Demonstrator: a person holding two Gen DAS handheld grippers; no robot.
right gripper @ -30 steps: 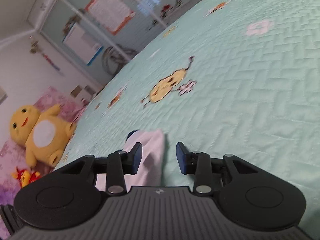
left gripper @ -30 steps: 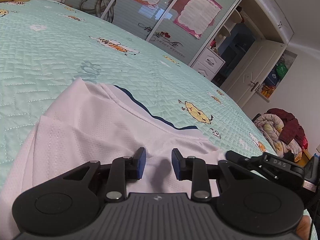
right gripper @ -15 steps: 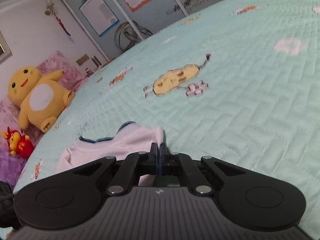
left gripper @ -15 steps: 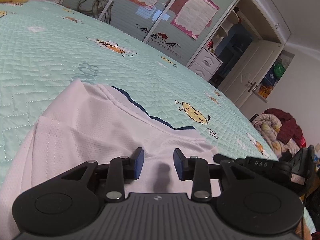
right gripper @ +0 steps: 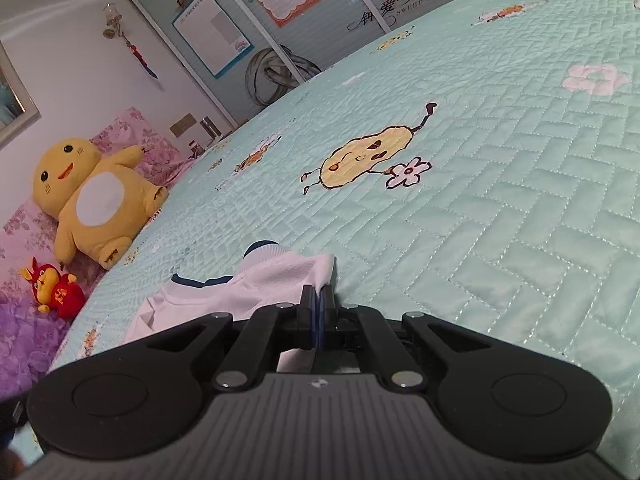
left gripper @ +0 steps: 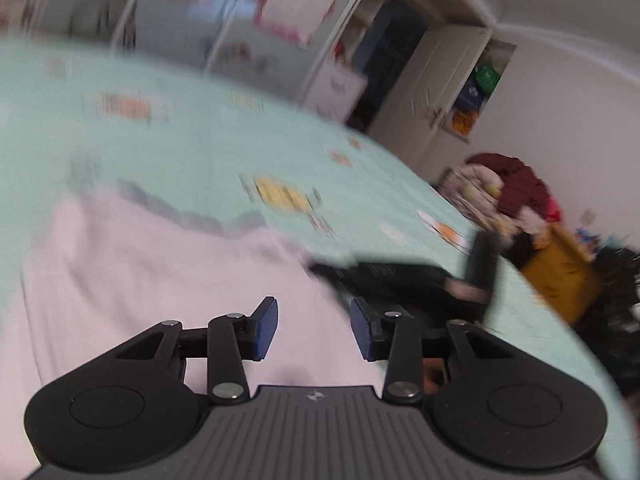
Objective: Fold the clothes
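A white mesh shirt (left gripper: pixel 140 280) with dark blue trim lies on the mint quilted bed (left gripper: pixel 200 148). The left wrist view is blurred by motion. My left gripper (left gripper: pixel 314 314) hovers over the shirt with its jaws apart and no cloth between the blue pads. To its right the black body of my right gripper (left gripper: pixel 400 280) rests at the shirt's edge. In the right wrist view, my right gripper (right gripper: pixel 319 298) is shut on a corner fold of the shirt (right gripper: pixel 272 284), whose blue collar (right gripper: pixel 262 245) bunches just ahead of the fingers.
A yellow plush toy (right gripper: pixel 92 200) and a small red one (right gripper: pixel 52 292) sit at the bed's left edge on purple bedding. A heap of clothes (left gripper: pixel 516 188) and a yellow bin (left gripper: pixel 560 276) stand beyond the bed's right side. Wardrobe doors (right gripper: pixel 304 12) line the far wall.
My right gripper closed on the shirt's corner and has stayed shut. My left gripper rose and swung over the shirt, blurring its view, with its jaws still apart.
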